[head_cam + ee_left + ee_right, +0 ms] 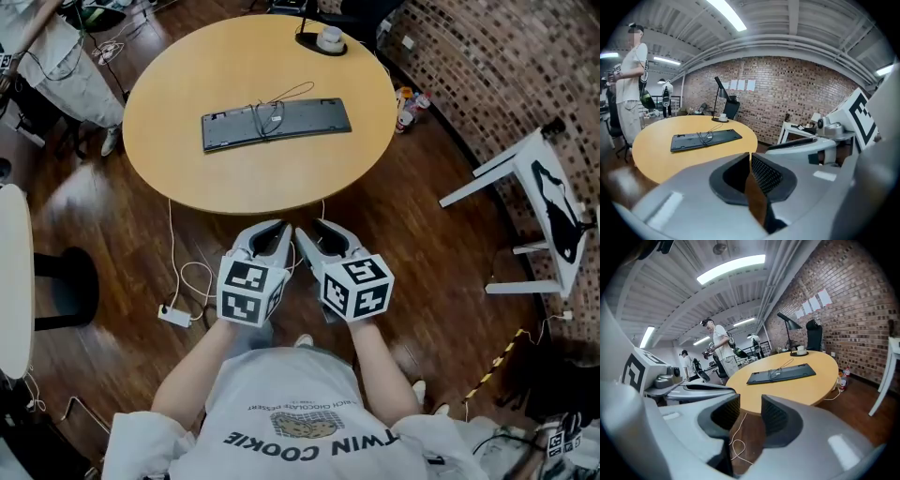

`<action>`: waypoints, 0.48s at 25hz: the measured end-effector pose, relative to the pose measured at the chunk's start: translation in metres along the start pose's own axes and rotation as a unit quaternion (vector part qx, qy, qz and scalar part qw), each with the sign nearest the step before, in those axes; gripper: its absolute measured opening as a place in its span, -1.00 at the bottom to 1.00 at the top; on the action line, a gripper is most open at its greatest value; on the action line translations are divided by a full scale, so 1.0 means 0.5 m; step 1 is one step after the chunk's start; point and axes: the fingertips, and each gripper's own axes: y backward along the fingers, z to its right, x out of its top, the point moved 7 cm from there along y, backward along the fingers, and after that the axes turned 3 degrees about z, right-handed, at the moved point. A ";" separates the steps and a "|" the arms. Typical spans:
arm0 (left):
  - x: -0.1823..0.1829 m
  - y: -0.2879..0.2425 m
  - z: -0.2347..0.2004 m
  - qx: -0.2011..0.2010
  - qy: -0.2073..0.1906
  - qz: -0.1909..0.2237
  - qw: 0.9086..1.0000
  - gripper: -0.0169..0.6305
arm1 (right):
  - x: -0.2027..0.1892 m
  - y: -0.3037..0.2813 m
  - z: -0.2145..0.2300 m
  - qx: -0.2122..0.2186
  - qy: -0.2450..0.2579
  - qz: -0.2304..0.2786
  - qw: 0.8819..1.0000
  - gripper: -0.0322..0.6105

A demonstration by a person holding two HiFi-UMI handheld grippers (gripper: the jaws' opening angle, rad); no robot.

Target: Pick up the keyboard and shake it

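Note:
A dark keyboard (276, 123) lies flat on the round wooden table (187, 169), its cable (272, 111) coiled on top; it also shows in the left gripper view (706, 139) and the right gripper view (781, 373). Both grippers hang side by side below the table's near edge, well short of the keyboard. My left gripper (282, 228) is shut, its pads meeting with nothing between them (750, 157). My right gripper (307, 228) is open, a clear gap between its jaws (750, 412), holding nothing.
A lamp base with a cup (326, 39) stands at the table's far edge. A white cable and power strip (174, 315) lie on the wooden floor under the near edge. A white stand (534, 211) sits at the right by the brick wall. People stand beyond the table (719, 350).

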 end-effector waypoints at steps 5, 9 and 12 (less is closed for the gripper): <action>-0.025 0.045 0.119 0.042 0.001 0.026 0.999 -0.89 | -0.052 0.125 -0.021 0.009 0.006 0.014 1.000 -0.47; -0.038 0.095 0.201 0.073 -0.010 0.043 0.996 -0.89 | -0.071 0.216 -0.039 -0.010 0.040 0.030 0.999 -0.47; -0.056 0.126 0.257 0.079 -0.027 0.044 0.996 -0.89 | -0.092 0.272 -0.050 -0.024 0.053 0.036 0.998 -0.51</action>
